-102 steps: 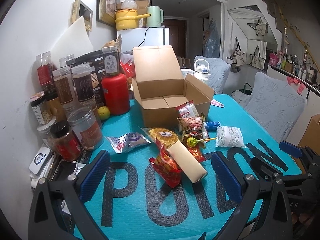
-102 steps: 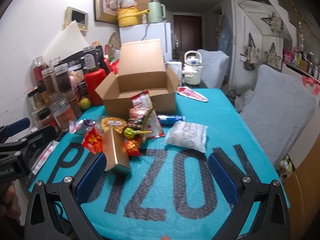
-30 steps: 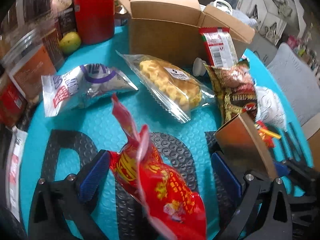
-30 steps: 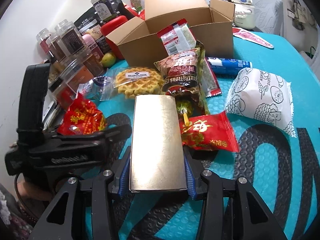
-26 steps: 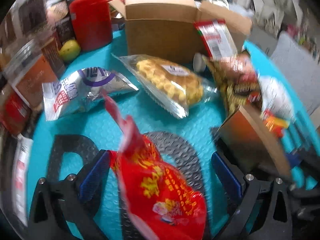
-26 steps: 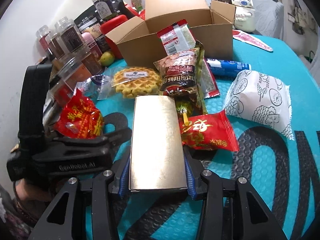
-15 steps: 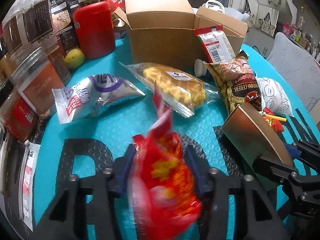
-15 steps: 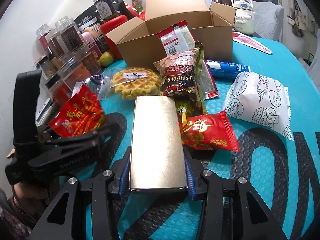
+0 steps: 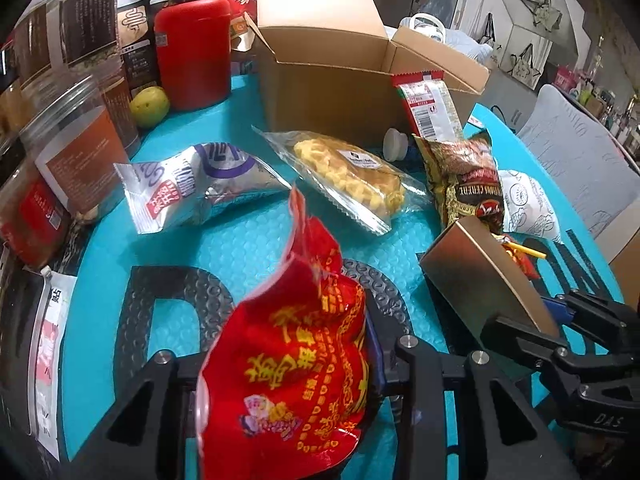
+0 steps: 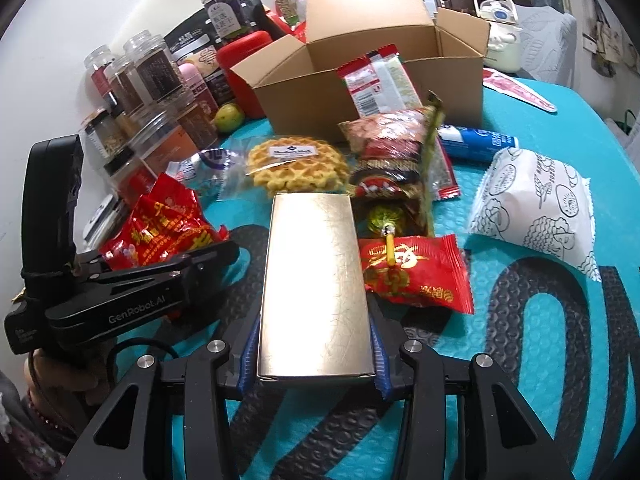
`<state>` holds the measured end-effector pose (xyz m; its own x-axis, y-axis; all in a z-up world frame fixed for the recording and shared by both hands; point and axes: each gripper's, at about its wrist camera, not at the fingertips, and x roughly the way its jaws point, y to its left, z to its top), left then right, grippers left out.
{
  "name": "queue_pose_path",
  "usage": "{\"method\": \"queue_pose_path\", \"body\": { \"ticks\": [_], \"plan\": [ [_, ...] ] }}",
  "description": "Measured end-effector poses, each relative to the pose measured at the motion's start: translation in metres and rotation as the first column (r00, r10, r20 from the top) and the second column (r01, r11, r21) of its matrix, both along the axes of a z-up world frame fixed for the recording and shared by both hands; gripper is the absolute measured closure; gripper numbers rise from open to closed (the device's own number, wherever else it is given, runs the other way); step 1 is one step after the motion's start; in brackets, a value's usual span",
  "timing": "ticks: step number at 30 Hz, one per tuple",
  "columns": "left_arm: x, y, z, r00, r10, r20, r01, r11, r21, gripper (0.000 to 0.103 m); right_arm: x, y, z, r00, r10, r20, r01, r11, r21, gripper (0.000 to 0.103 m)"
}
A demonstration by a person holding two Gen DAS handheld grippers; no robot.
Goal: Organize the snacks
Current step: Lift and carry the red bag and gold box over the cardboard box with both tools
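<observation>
My left gripper (image 9: 286,364) is shut on a red snack packet (image 9: 288,360) and holds it just above the teal mat; the packet also shows in the right wrist view (image 10: 160,224). My right gripper (image 10: 314,356) is shut on a gold box (image 10: 316,284), which also shows in the left wrist view (image 9: 484,280). An open cardboard box (image 10: 360,56) stands behind the snack pile. A waffle pack (image 10: 296,164), a silver packet (image 9: 192,188), a brown cereal bag (image 10: 388,148), a second red packet (image 10: 416,272) and a white bun pack (image 10: 532,208) lie on the mat.
Jars (image 10: 148,76), a red canister (image 9: 192,52) and a green fruit (image 9: 150,106) crowd the left edge by the wall. A blue tube (image 10: 476,142) lies right of the box. A white kettle (image 10: 496,28) stands behind. Grey chairs (image 9: 576,156) stand to the right.
Both grippers moved in from the table's near edge. The right shut on the gold box. The left jaws closed on the red packet and lifted it slightly.
</observation>
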<state>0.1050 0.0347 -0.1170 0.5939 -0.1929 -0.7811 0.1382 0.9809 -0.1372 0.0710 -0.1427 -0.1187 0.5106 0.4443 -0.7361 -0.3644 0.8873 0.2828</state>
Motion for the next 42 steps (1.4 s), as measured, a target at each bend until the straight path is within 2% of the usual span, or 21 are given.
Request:
{"method": "queue_pose_path", "body": {
  "ticks": [10, 26, 30, 37, 42],
  "plan": [
    [-0.011, 0.011, 0.023, 0.998, 0.018, 0.057, -0.016, 0.999, -0.031, 0.067, -0.001, 0.012, 0.011, 0.999, 0.025, 0.028, -0.025, 1.0, 0.013, 0.059],
    [0.004, 0.011, 0.094, 0.982, -0.004, 0.189, 0.015, 0.998, -0.06, 0.067, 0.012, 0.019, 0.062, 0.991, 0.03, 0.132, -0.038, 0.998, 0.053, 0.059],
    [0.01, 0.011, 0.102, 0.979, -0.014, 0.202, 0.027, 0.998, -0.063, 0.067, 0.019, 0.019, 0.071, 0.99, 0.027, 0.137, -0.039, 0.996, 0.083, 0.059],
    [0.029, 0.005, 0.113, 0.975, -0.039, 0.218, 0.056, 0.996, -0.072, 0.067, 0.036, 0.014, 0.082, 0.985, -0.004, 0.171, -0.007, 0.998, 0.069, 0.059],
    [0.039, -0.001, 0.113, 0.974, -0.051, 0.221, 0.069, 0.995, -0.074, 0.067, 0.045, 0.011, 0.076, 0.988, -0.021, 0.153, 0.012, 0.998, 0.064, 0.059]
  ]
}}
